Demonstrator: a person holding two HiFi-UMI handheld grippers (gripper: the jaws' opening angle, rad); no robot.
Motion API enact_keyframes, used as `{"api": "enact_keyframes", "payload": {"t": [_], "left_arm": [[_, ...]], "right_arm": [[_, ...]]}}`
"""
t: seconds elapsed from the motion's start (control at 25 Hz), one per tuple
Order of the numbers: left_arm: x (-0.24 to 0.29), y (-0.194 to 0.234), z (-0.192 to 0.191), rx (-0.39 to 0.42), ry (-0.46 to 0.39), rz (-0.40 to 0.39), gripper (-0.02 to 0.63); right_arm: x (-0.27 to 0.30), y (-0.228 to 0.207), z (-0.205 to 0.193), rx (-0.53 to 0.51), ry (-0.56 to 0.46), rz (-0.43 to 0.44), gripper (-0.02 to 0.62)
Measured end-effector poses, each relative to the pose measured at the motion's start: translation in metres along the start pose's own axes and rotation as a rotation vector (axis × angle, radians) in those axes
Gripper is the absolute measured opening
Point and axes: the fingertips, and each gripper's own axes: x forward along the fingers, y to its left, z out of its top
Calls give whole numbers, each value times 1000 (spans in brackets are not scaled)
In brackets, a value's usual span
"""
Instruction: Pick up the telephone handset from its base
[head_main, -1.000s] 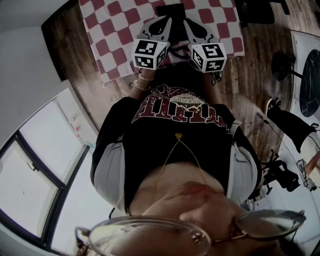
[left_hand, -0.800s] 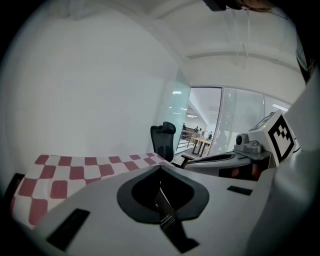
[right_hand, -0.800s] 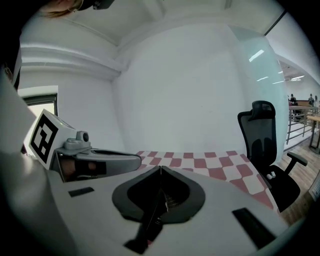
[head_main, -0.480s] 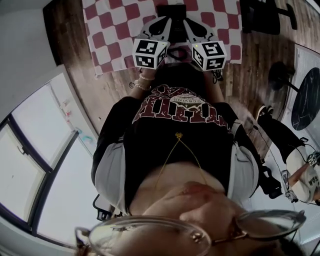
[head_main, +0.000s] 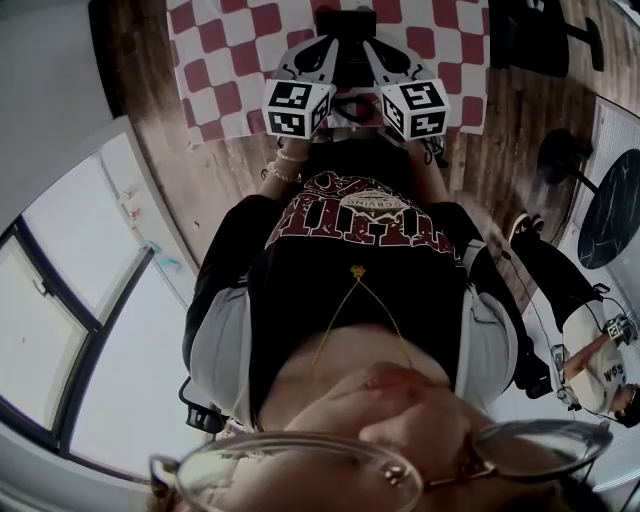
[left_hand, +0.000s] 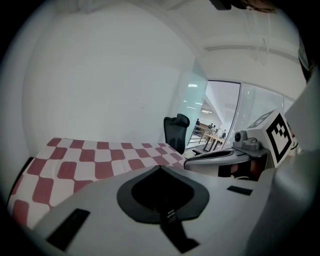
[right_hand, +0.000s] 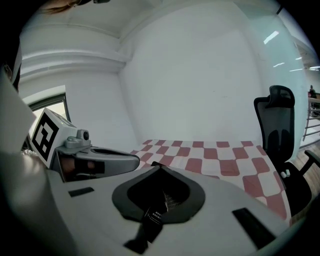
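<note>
1. In the head view, the left gripper and the right gripper are held side by side above the near edge of the red-and-white checked cloth, pointing across it.
2. Only this view shows a dark boxy shape on the cloth just past both tips. It is likely the telephone, though handset and base cannot be told apart.
3. The left gripper view shows its jaws closed tip to tip, empty, above the cloth.
4. The right gripper view shows the same: jaws together, gripping nothing.
5. Both gripper views show a black office chair beside the cloth.
</note>
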Motion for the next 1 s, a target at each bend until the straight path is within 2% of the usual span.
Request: {"api": "enact_keyframes", "payload": {"t": [0.24, 0.64, 1.0], "left_arm": [[3, 7, -15, -34, 32, -2, 0], [1, 22, -42, -40, 73, 33, 0], [3, 35, -61, -69, 110, 19, 11]], "right_arm": [[5, -3, -12, 13, 30, 1, 20], [11, 1, -33, 46, 75, 16, 20], [3, -1, -38, 115, 67, 11, 20]]}}
